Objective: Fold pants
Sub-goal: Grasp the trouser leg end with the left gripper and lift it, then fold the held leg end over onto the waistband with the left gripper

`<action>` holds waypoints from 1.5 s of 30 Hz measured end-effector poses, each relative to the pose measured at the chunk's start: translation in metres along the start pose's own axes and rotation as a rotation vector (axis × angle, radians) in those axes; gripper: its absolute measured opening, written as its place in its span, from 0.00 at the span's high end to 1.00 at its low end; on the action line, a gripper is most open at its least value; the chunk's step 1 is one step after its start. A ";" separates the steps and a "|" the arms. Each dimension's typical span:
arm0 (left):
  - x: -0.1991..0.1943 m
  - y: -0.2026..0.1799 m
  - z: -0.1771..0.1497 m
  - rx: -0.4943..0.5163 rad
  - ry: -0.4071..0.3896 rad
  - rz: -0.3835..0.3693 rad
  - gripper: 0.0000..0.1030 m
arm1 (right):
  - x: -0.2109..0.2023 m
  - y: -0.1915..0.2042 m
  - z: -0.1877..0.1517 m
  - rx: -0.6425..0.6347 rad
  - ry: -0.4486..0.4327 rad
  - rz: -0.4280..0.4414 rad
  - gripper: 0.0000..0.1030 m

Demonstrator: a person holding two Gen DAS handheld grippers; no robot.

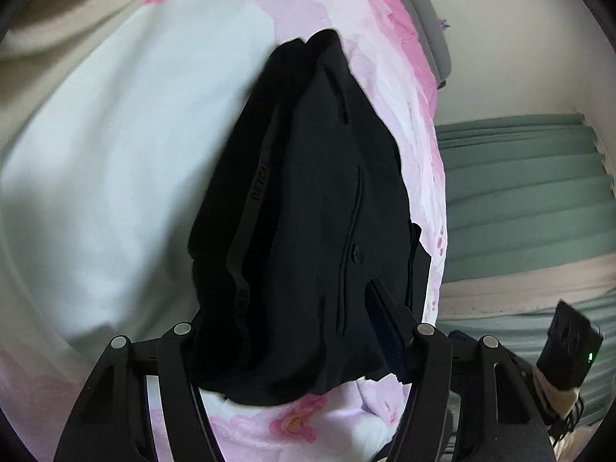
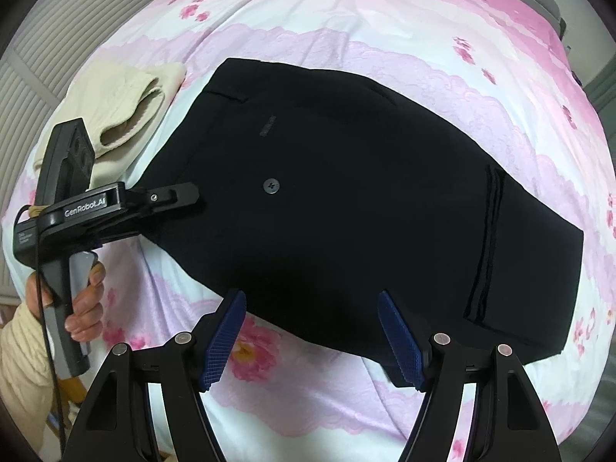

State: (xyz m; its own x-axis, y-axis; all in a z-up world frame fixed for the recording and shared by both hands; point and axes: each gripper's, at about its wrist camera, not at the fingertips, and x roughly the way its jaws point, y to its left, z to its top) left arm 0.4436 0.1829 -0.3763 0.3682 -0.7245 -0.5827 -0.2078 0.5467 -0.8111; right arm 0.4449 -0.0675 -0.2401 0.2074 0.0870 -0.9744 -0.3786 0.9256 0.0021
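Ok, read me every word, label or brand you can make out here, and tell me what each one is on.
"GenRobot.AI": white lettering on the left gripper body.
Small white label on the box below it: too small to read.
Raised lettering on the black pants waistband: too blurred to read.
Small tab on the pants: unreadable.

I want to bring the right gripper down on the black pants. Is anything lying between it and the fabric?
Nothing visible does. The right gripper hangs open right over the near edge of the black pants. The cream garment lies off beyond the waistband.
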 end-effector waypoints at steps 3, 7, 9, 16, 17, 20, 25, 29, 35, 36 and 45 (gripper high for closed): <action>0.017 0.003 0.002 -0.046 0.021 0.005 0.39 | -0.003 -0.004 -0.001 0.013 -0.007 -0.007 0.30; 0.024 -0.002 0.005 -0.070 0.007 0.091 0.54 | -0.008 -0.007 -0.004 0.022 -0.020 -0.015 0.30; 0.019 -0.001 0.003 -0.104 -0.007 0.110 0.64 | -0.010 -0.009 -0.006 0.024 -0.029 -0.022 0.30; -0.003 -0.078 -0.006 0.124 -0.073 0.311 0.76 | -0.021 -0.025 -0.017 0.054 -0.061 -0.021 0.30; -0.004 -0.098 -0.008 0.180 -0.087 0.338 0.77 | -0.024 -0.029 -0.019 0.062 -0.070 -0.019 0.30; -0.010 -0.142 -0.014 0.272 -0.115 0.364 0.78 | -0.034 -0.045 -0.027 0.098 -0.093 0.000 0.30; -0.010 -0.216 -0.029 0.378 -0.160 0.395 0.79 | -0.060 -0.083 -0.049 0.178 -0.153 0.021 0.30; 0.002 -0.272 -0.047 0.486 -0.188 0.460 0.79 | -0.089 -0.131 -0.077 0.258 -0.221 0.039 0.30; 0.043 -0.350 -0.086 0.608 -0.201 0.535 0.79 | -0.125 -0.205 -0.124 0.355 -0.290 0.064 0.30; 0.053 -0.364 -0.092 0.627 -0.198 0.542 0.79 | -0.132 -0.219 -0.134 0.371 -0.303 0.068 0.30; 0.171 -0.448 -0.129 0.696 -0.122 0.625 0.80 | -0.158 -0.326 -0.213 0.526 -0.363 0.069 0.30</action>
State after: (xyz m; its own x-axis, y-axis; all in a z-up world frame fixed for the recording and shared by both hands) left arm 0.4831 -0.2398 -0.1191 0.4738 -0.1881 -0.8603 0.1735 0.9777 -0.1182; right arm 0.3430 -0.4612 -0.1345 0.5251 0.1865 -0.8304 0.0718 0.9625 0.2616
